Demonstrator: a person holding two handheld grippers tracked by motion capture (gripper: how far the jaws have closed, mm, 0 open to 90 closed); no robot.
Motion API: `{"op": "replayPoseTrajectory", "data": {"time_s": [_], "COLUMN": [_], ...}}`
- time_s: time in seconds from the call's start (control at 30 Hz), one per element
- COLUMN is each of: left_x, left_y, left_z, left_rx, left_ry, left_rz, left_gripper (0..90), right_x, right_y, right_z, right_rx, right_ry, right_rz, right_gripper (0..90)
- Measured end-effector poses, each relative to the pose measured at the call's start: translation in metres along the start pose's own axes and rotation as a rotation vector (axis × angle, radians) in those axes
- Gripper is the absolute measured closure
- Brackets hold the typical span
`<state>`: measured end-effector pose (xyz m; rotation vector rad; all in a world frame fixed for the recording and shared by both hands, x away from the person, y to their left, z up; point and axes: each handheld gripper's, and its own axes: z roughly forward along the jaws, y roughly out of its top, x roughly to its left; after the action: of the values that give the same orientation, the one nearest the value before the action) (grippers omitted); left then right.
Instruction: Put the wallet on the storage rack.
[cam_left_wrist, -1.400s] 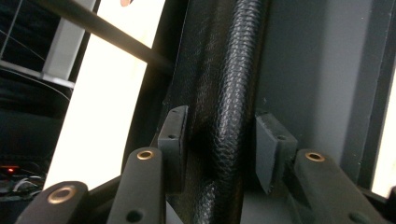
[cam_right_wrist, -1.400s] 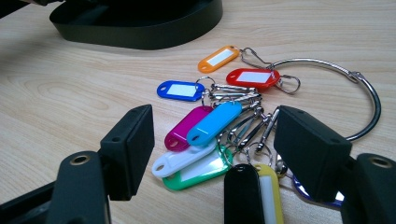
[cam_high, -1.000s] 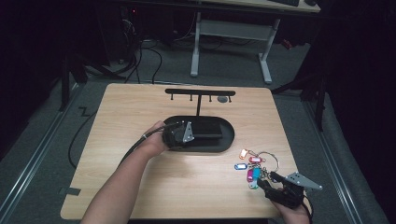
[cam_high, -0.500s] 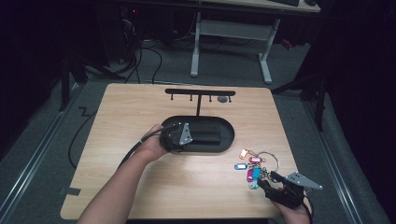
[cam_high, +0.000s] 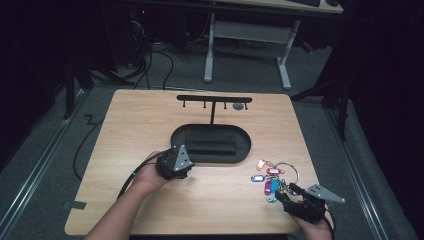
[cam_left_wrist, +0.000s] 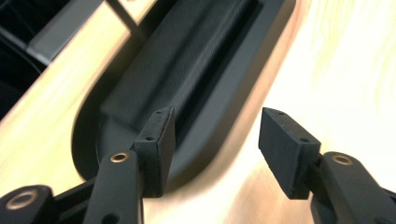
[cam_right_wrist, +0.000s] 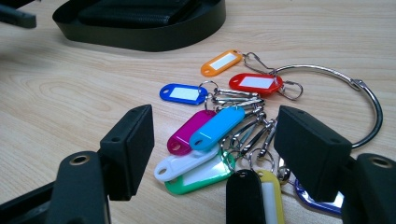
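Both grippers gape empty: the left gripper (cam_high: 176, 163) at the black tray's (cam_high: 245, 150) near-left rim, the right gripper (cam_right_wrist: 215, 144) over tagged keys (cam_right_wrist: 219, 123) (perhaps ten tags) near the table's (cam_high: 150, 115) front-right corner.

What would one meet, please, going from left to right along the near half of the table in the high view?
Left claw → black tray → key tags → right claw.

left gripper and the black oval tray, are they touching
Apart. In the left gripper view the left gripper is open, its jaws held above the near rim of the black oval tray, with wood and tray visible in the gap and nothing pinched.
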<state>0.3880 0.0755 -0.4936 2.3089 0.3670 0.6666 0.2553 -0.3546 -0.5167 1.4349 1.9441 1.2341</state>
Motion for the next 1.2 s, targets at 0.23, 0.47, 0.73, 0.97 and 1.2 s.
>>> {"op": "replayPoseTrajectory", "data": {"time_s": [0.23,0.47,0.73,0.97,1.2], "left_x": [-0.009,-0.025,-0.039,-0.031,-0.025], "left_y": [-0.030,-0.060,-0.075,-0.081,-0.084], "left_z": [-0.015,-0.048,-0.064,-0.072,-0.077], "left_rx": [-0.017,-0.060,-0.064,-0.136,-0.181], "left_ry": [0.017,0.047,0.024,-0.002,-0.007], "left_rz": [-0.108,-0.261,-0.289,-0.309,-0.341], "left_gripper": [46.1,40.1,34.4,32.9,33.0], "right_x": [0.001,0.000,-0.003,0.001,0.002], "right_y": [0.000,0.003,0.006,0.016,0.036], "right_z": [0.001,0.000,-0.001,0.008,0.014], "right_rx": [0.001,0.002,0.023,0.146,0.280], "right_ry": [0.003,-0.015,-0.066,-0.169,-0.196], "right_rz": [-0.004,-0.011,-0.033,-0.048,-0.046], "right_gripper": [29.0,28.3,29.6,29.9,29.0]}}
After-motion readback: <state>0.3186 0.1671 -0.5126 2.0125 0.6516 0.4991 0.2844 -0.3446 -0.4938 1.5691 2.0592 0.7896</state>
